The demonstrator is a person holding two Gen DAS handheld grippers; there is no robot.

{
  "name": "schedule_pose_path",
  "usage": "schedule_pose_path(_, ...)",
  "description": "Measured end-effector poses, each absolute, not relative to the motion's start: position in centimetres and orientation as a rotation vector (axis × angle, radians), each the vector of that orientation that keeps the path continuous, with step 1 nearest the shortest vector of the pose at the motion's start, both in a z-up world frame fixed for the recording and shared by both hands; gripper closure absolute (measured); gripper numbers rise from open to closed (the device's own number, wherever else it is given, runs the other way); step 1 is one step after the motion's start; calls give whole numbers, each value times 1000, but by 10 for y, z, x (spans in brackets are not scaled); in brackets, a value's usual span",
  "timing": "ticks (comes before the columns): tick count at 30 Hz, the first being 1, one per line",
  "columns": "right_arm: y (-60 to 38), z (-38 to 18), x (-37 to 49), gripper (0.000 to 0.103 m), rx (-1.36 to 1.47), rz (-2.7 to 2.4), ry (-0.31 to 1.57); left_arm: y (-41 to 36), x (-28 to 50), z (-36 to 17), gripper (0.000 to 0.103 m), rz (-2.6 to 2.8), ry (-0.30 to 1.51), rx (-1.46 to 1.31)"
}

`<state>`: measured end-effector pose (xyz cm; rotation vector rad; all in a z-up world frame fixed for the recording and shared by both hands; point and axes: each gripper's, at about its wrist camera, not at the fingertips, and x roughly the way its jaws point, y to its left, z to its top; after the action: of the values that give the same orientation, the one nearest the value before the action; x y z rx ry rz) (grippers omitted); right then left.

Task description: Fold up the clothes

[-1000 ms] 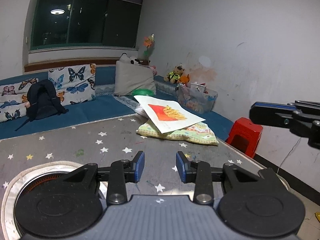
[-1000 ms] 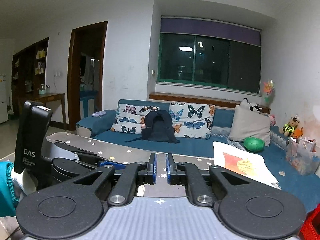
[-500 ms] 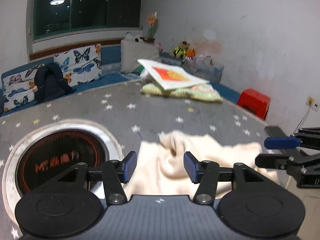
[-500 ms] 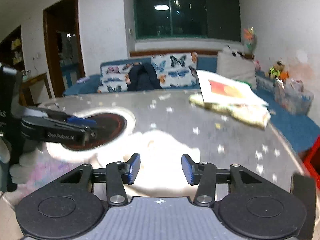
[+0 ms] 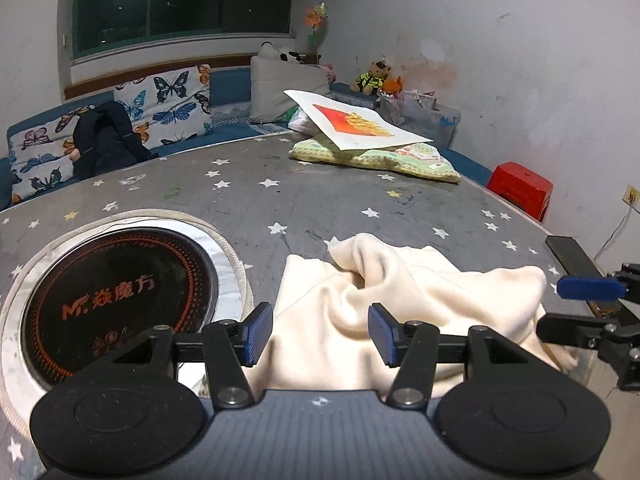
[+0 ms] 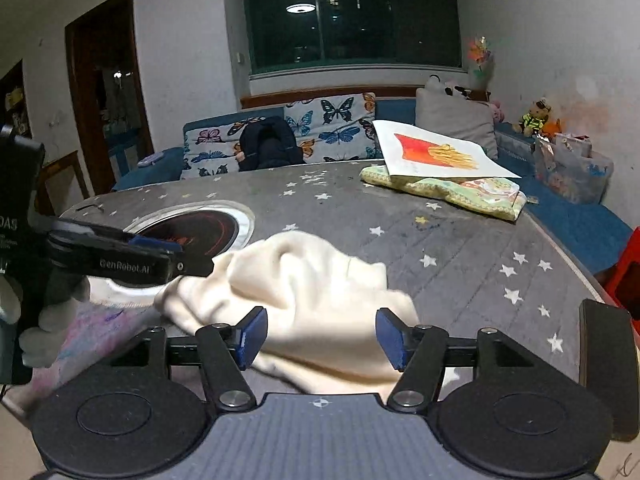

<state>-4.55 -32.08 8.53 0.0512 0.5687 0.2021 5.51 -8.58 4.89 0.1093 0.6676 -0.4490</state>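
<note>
**Facing a crumpled cream garment with both grippers spread**

Lying in a loose heap near the front edge of the grey table [image 5: 304,196], the cream garment [image 5: 404,300] is crumpled, with soft folds and one raised ridge in its middle. The table top carries small printed stars, and a round black cooktop [image 5: 120,300] is set into it just beside the garment, on its left side.

The left gripper [image 5: 320,334] hangs low over the near part of the cloth. Its blue-padded fingers [image 5: 256,334] stand wide apart, and nothing is between them but the fabric seen below. The right gripper [image 6: 322,338] is in the same pose over the other side of the heap, also with its fingers spread wide and holding nothing. In the right wrist view the left gripper reaches in from the side, close to the garment's edge; whether it touches the cloth I cannot tell.

At the far side of the table, a folded patterned cloth [image 6: 460,194] lies with a sheet of paper [image 6: 436,156], showing a red and yellow drawing, on top of it. Behind the table stands a blue sofa [image 6: 568,220] with butterfly cushions [image 6: 332,128].
</note>
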Motion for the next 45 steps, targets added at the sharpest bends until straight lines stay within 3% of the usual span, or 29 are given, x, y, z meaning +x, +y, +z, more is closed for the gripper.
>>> schedule_pose_path(7, -320, 81, -22, 34, 69, 202, 579, -91, 71, 40, 46, -456, 711, 106)
schedule_pose_path(14, -312, 65, -14, 25, 59, 212, 604, -100, 67, 41, 25, -419, 747, 112)
schedule_pose_path(41, -317, 54, 35, 21, 77, 212, 685, -108, 95, 34, 26, -436, 805, 165)
schedule_pose_path(45, -322, 50, 47, 21, 110, 216, 716, -107, 101, 34, 37, -449, 809, 160)
